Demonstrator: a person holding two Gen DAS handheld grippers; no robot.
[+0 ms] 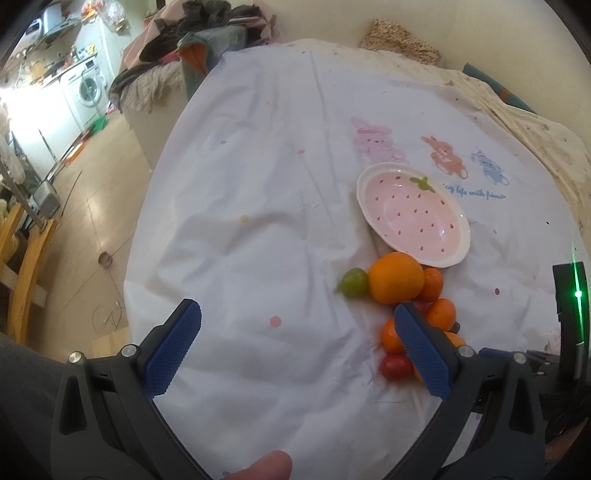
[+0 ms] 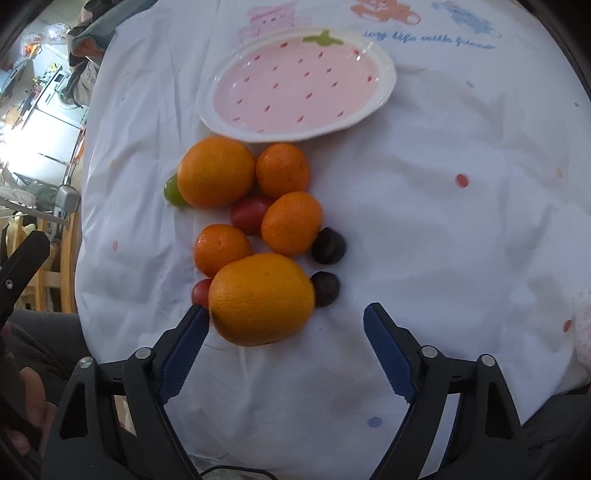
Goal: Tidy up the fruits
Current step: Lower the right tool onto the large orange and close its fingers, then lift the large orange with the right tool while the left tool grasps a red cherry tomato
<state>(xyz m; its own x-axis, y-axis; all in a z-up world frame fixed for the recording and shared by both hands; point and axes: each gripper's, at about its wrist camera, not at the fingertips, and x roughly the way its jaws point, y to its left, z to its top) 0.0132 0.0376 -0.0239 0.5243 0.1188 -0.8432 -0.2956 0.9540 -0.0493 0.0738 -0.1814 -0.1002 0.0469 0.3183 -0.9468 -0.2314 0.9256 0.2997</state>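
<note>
Left wrist view: left gripper (image 1: 297, 339) spread wide over the white cloth (image 1: 258, 221), fruit pile (image 1: 406, 295) just below the empty strawberry plate (image 1: 369, 177). Right wrist view: right gripper (image 2: 286, 341) gaping, nothing held, nearest orange (image 2: 261, 299) beside its left finger.

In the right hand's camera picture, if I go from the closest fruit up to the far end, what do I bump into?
Near big orange → small orange → far big orange → pink strawberry plate → cartoon animals on the cloth. The right gripper hangs open at the start.
</note>
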